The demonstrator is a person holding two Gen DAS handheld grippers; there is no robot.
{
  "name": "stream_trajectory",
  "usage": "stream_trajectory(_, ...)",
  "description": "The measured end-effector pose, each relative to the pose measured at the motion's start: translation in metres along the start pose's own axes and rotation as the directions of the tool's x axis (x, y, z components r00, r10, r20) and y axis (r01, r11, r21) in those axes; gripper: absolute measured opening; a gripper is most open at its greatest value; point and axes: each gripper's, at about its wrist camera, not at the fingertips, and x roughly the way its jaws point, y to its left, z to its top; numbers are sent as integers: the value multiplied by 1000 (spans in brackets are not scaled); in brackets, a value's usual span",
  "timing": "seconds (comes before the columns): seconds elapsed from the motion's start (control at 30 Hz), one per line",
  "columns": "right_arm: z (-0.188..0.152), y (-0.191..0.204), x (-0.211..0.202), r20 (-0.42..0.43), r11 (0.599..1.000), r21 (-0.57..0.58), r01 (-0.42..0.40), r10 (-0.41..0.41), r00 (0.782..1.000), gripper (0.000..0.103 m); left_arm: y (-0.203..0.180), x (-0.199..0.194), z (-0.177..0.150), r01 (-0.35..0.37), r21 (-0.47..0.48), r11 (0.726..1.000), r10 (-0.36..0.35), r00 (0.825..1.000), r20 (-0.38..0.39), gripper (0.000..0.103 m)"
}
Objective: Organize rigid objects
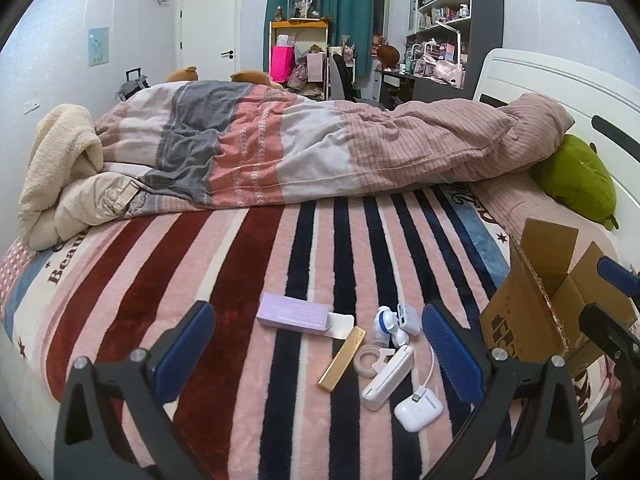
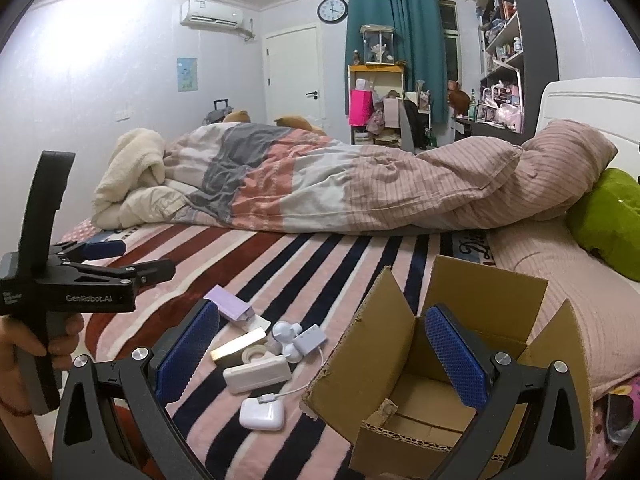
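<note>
Both wide: left gripper (image 1: 318, 344) over clutter, right gripper (image 2: 322, 350) at box (image 2: 372, 364).

Your right gripper (image 2: 322, 354): fingers spread wide, empty — hovering over the bed.
Cardboard box (image 2: 384, 364): flaps open, under your right finger.
Clutter: white case (image 2: 262, 413), gold bar (image 2: 239, 345), purple box (image 2: 229, 306) — left of box.
Your left gripper (image 2: 120, 258): far left.

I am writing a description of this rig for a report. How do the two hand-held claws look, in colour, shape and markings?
Both are matte black frames with silver bolts. Each finger carries a long blue pad with a fine grid texture. The left claw, seen from the right wrist, has a pistol-style handle, a tall black upright and white "GenRobot.AI" lettering. The bare hand holding it shows a thin red wrist cord.
</note>
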Motion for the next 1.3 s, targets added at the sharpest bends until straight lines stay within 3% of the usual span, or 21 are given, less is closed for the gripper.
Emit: stream_trajectory(1.3, 0, 7, -3, -4, 1000, -4, -16, 16, 1000, 103, -2, -7, 1, 7, -5, 1000, -7, 1000, 3, 103)
